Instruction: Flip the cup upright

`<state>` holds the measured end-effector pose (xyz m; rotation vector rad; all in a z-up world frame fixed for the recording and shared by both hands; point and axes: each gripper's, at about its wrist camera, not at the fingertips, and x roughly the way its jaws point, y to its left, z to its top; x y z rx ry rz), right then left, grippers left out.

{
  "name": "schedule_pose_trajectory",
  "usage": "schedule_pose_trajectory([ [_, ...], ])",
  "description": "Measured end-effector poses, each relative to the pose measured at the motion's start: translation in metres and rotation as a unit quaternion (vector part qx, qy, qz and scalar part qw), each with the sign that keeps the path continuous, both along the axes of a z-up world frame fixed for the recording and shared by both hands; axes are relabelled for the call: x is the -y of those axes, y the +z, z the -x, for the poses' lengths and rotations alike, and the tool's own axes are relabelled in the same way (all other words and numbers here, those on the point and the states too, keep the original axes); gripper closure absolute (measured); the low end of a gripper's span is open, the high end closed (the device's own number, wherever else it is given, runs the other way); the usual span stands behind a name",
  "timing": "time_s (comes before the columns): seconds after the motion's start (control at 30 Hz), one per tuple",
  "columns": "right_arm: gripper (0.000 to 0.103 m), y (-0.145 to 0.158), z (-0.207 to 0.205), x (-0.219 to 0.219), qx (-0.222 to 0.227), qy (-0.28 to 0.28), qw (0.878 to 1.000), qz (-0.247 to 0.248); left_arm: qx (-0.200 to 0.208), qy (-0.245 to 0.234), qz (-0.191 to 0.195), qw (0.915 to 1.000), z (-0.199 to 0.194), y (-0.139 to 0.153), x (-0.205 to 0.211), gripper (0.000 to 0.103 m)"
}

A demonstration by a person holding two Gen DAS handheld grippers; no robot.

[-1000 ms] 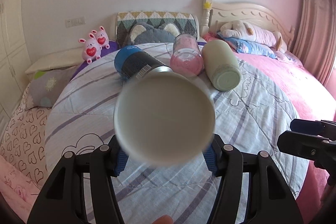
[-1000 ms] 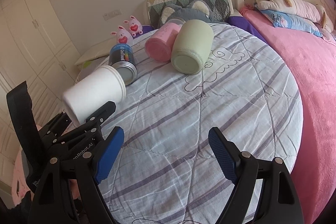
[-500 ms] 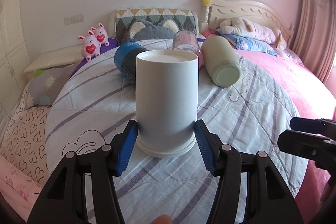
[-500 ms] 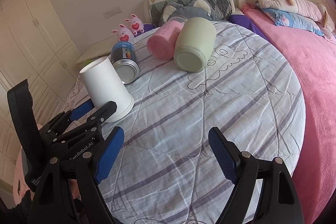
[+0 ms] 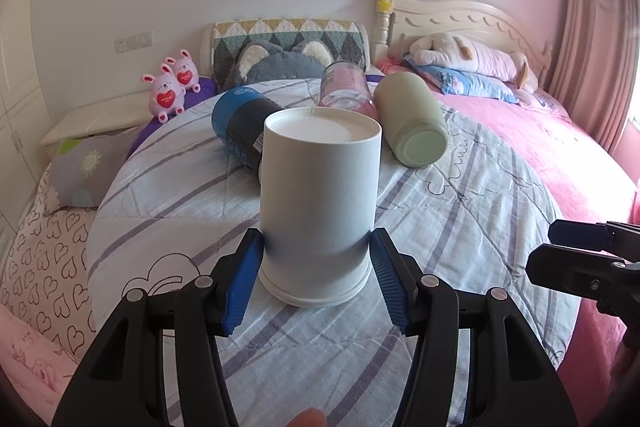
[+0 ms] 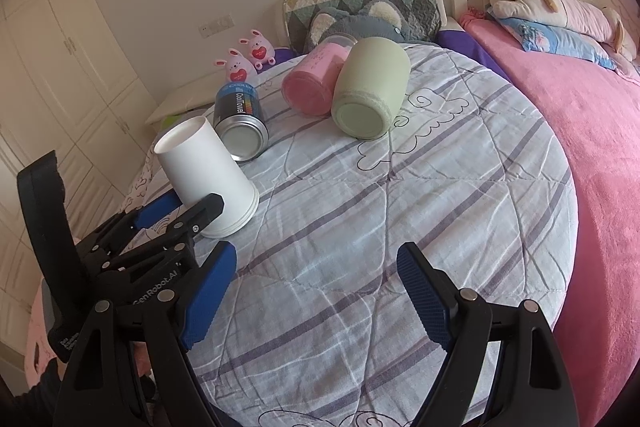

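A white paper cup (image 5: 318, 203) stands on end on the striped quilt (image 5: 460, 227), wide rim down and flat closed end up. It also shows in the right wrist view (image 6: 206, 171). My left gripper (image 5: 316, 279) has its blue pads (image 5: 242, 283) on either side of the cup's lower part, touching or nearly touching it. My right gripper (image 6: 310, 301) is open and empty above the quilt (image 6: 400, 211), to the right of the cup.
Behind the cup lie a blue-black can (image 6: 239, 121), a pink cup (image 6: 314, 87) and a green cup (image 6: 370, 93), all on their sides. Plush bunnies (image 5: 172, 93), pillows and a headboard stand at the back. A pink blanket (image 6: 580, 147) lies to the right.
The cup swung from lying with its end toward my left camera to standing on the quilt. The left pads have spread slightly at its sides. The right gripper stayed still.
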<state>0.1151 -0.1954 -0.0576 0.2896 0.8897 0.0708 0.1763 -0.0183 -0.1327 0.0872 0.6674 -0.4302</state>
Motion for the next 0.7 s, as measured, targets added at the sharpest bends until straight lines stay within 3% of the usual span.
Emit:
schedule_pose_trajectory([
  [0.2, 0.019, 0.0, 0.003, 0.002, -0.002, -0.004, 1.0, -0.002, -0.009, -0.017, -0.004, 0.9998, -0.013, 0.007, 0.009, 0.047],
  [0.5, 0.019, 0.002, 0.008, 0.014, 0.001, -0.02, 1.0, -0.006, -0.043, -0.124, -0.028, 0.991, -0.013, 0.012, 0.051, 0.047],
  [0.7, 0.019, 0.004, 0.01, 0.027, 0.004, -0.038, 0.999, -0.012, -0.031, -0.151, -0.016, 0.9879, -0.017, 0.03, 0.071, 0.047],
])
